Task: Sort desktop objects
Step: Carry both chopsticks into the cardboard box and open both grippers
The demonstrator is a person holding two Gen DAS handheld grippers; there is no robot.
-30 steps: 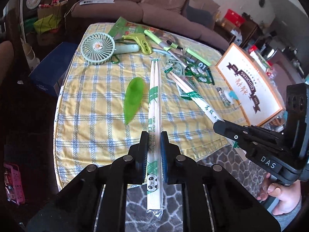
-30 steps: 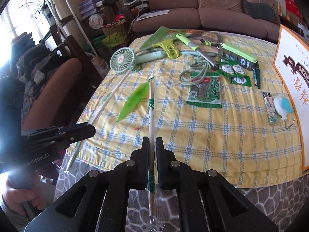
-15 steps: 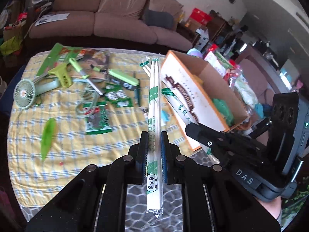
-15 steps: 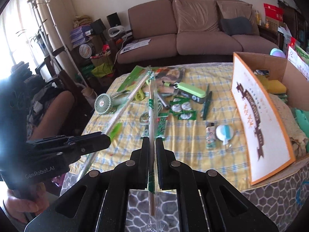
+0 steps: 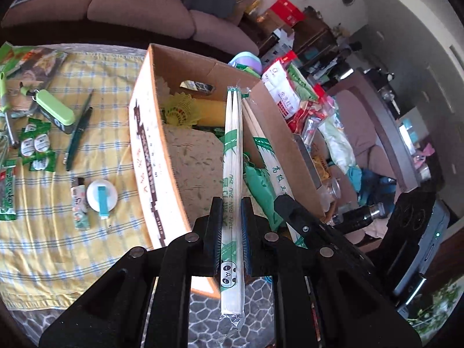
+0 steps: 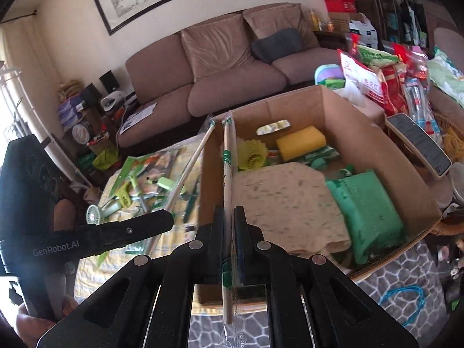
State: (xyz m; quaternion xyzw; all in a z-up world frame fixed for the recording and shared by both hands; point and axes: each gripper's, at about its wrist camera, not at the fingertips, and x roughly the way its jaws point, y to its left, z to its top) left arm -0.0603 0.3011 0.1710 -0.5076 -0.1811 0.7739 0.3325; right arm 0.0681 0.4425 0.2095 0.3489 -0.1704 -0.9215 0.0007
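Two wrapped chopstick packs hang over one open cardboard box point(image 6: 362, 133), one in each gripper. The left gripper point(image 5: 231, 220), angled downward, is clamped tight on a panda-printed pack point(image 5: 232, 156) reaching over the box's middle. The right gripper point(image 6: 229, 226), also tilted down, is pinched shut on the second pack point(image 6: 226, 168) just inside the box's left wall. Inside the box: one yellow sponge point(image 6: 301, 142), one yellow shuttlecock point(image 6: 253, 153), one beige cloth point(image 6: 287, 203), one green bag point(image 6: 368, 203).

Cardboard box point(image 5: 150, 156) lettering blurred
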